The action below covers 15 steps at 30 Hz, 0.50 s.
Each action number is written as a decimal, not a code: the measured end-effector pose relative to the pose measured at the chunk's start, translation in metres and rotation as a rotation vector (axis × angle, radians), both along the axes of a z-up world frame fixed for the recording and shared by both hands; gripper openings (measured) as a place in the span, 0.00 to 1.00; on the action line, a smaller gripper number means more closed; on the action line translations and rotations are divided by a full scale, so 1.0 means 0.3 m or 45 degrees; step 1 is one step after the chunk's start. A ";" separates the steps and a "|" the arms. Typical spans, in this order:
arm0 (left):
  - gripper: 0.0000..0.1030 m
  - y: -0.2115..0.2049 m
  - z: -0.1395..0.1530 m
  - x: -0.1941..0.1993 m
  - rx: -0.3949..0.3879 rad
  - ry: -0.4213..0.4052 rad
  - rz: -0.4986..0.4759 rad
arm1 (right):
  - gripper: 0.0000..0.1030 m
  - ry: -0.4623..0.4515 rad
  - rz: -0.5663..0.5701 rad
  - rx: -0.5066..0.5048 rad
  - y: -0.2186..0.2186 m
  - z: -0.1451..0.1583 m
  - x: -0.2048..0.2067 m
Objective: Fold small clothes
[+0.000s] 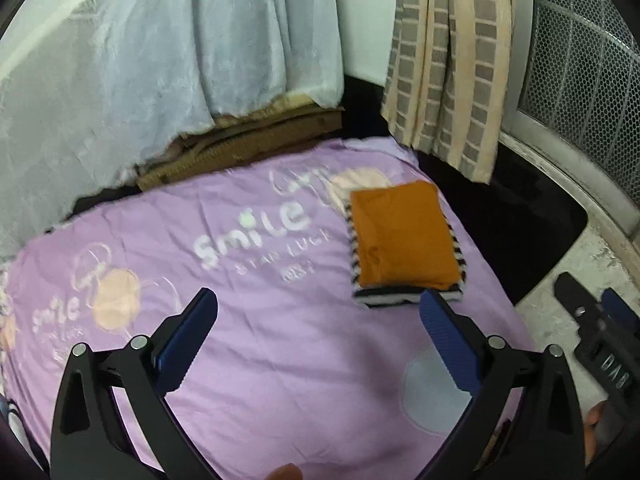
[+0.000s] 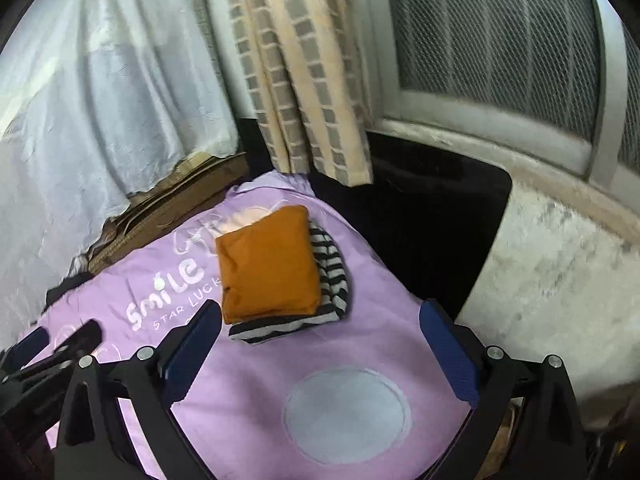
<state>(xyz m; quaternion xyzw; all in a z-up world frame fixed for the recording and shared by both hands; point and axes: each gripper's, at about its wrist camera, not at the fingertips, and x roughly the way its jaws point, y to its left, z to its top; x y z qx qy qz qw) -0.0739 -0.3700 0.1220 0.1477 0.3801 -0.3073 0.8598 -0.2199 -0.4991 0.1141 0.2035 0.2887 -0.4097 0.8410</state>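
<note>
The left gripper (image 1: pixel 319 314) held its blue-padded fingers (image 1: pixel 188 344) spread wide with nothing between them, hovering over a lilac sheet (image 1: pixel 280 340) printed with "smile" and "star luck". The right gripper (image 2: pixel 320 326) also had its fingers (image 2: pixel 448 348) spread and empty, above the same sheet (image 2: pixel 240 380), with a pale round patch (image 2: pixel 346 416) on the cloth just beyond its frame.

Ahead of both sets of fingers lay the folded clothes: an orange garment (image 1: pixel 402 234) folded into a neat rectangle, resting on top of a folded black-and-white striped garment (image 1: pixel 400 294) whose edges showed around it. In the right wrist view the orange piece (image 2: pixel 268 268) sat between and just past the fingertips, and the striped piece (image 2: pixel 332 276) stuck out to its right and front. No finger touched the pile.

Beyond the sheet hung a pale blue cloth (image 1: pixel 140 60) over brown folded material (image 1: pixel 256 140), a checked beige curtain (image 1: pixel 448 60), and a meshed window (image 2: pixel 492 36). The right gripper appeared at the left view's right edge, blurred.
</note>
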 end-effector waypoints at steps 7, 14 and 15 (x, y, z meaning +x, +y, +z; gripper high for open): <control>0.95 -0.001 -0.041 0.013 -0.018 0.088 0.022 | 0.97 0.056 0.024 0.021 0.023 -0.035 0.021; 0.96 0.017 -0.030 0.000 -0.020 0.050 0.047 | 0.97 0.043 0.035 0.007 0.038 -0.020 0.028; 0.95 0.021 -0.029 0.000 -0.021 0.045 0.052 | 0.97 0.044 0.037 0.010 0.042 -0.021 0.027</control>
